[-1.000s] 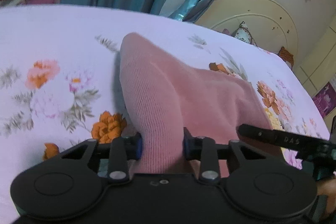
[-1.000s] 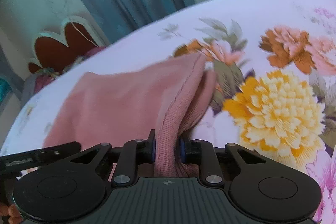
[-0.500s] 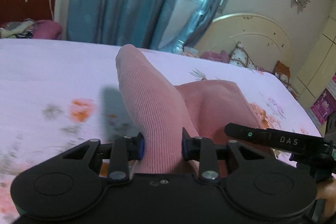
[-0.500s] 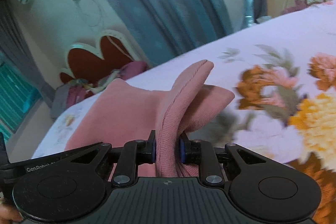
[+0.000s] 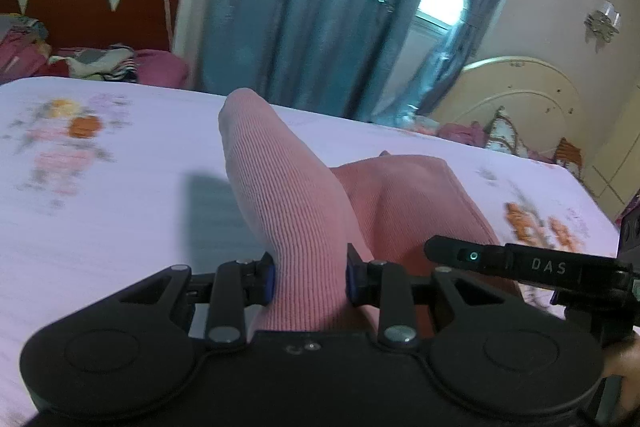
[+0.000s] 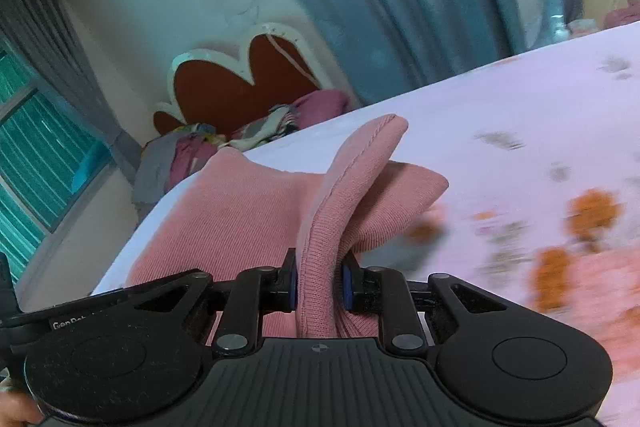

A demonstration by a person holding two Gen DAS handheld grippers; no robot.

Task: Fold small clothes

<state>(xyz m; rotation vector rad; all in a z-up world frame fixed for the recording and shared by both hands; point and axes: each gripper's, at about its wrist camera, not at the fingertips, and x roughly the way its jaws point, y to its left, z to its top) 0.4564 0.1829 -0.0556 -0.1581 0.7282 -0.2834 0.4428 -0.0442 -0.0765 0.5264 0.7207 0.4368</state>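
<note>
Left wrist view has the left gripper (image 5: 307, 275) with its jaws closed on a bunched fold of a pink ribbed knit garment (image 5: 288, 195), which rises ahead in a rounded peak above the floral bed sheet (image 5: 120, 195). Right wrist view has the right gripper (image 6: 319, 281) with its jaws clamped narrowly on a hemmed, stitched edge of the same garment, the rest sagging between the two grippers over the bed.
</note>
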